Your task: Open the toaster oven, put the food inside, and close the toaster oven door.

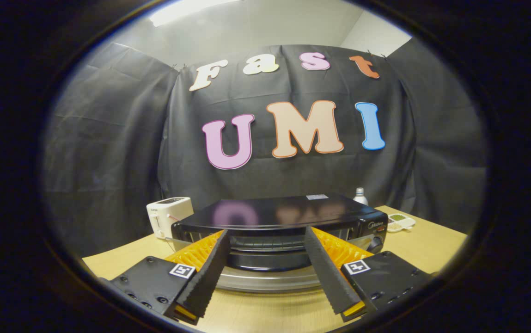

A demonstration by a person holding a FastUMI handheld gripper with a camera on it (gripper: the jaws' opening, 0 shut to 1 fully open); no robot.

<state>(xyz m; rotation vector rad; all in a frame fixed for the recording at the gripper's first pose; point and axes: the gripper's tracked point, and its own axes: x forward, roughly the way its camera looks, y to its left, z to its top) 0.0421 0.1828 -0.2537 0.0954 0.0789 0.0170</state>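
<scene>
- Looking across the wooden surface (422, 245), we are seeing the black toaster oven (279, 217) just ahead, its door hanging open.
- We are holding the gripper (265, 252) with fingers apart, empty, framing the door.
- A white toaster (168, 215) is standing beside the oven.

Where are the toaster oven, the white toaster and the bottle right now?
toaster oven (288, 210): gripper view, on its glossy black top.
white toaster (166, 217): gripper view, on its front face.
bottle (360, 196): gripper view, on its body.
gripper (266, 240): gripper view, midway between its spread fingertips.
</scene>
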